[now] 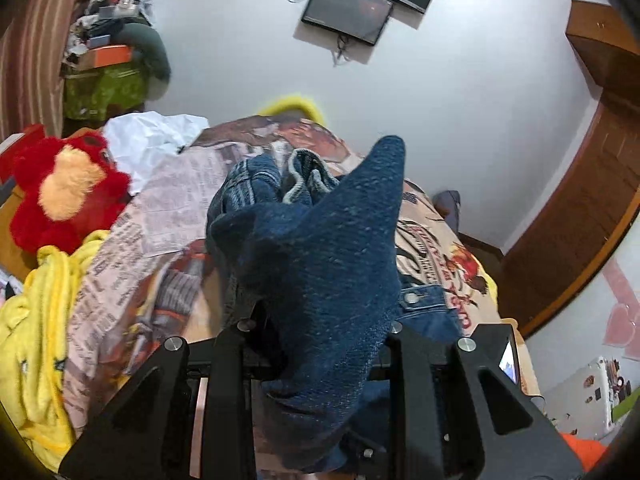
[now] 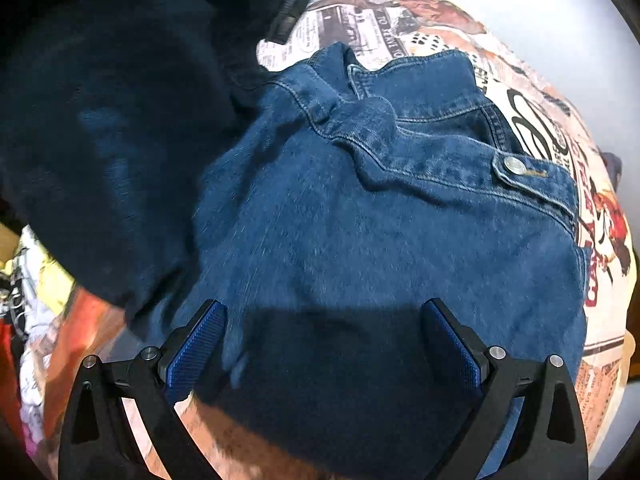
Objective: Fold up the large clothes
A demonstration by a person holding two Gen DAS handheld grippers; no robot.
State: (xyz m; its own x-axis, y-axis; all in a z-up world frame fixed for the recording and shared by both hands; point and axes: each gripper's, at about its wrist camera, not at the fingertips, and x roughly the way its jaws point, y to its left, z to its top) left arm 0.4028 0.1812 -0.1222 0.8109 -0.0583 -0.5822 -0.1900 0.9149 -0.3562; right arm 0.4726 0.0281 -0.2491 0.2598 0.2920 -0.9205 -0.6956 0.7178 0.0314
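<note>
Denim is seen in both views: a blue denim jacket [image 2: 380, 216] is spread over a bed covered by a printed bedspread [image 1: 168, 208] with newspaper-style lettering and pictures. In the left wrist view a fold of the jacket [image 1: 320, 248] is pinched by the left gripper [image 1: 320, 320], whose jaws are drawn close on the cloth; the raised fold fills the middle of the frame and hides the fingertips and much of the bed behind it. A metal button [image 1: 411, 298] on the jacket is visible just beside the raised fold.

In the right wrist view the right gripper [image 2: 324, 340] is held over the jacket's flat panel with its blue-padded fingers [image 2: 196, 344] spread wide; whether the pads touch the denim cannot be told. A dark, blurred mass of cloth [image 2: 120, 140] blocks the upper left of that view.

Around the bed, a red plush toy [image 1: 60, 188], a yellow blanket [image 1: 40, 320] and a white sheet [image 1: 152, 140] are crowded at one side. Two dark screens [image 1: 348, 10] are mounted on the white wall, and a wooden door frame [image 1: 592, 184] is seen beyond the bed.
</note>
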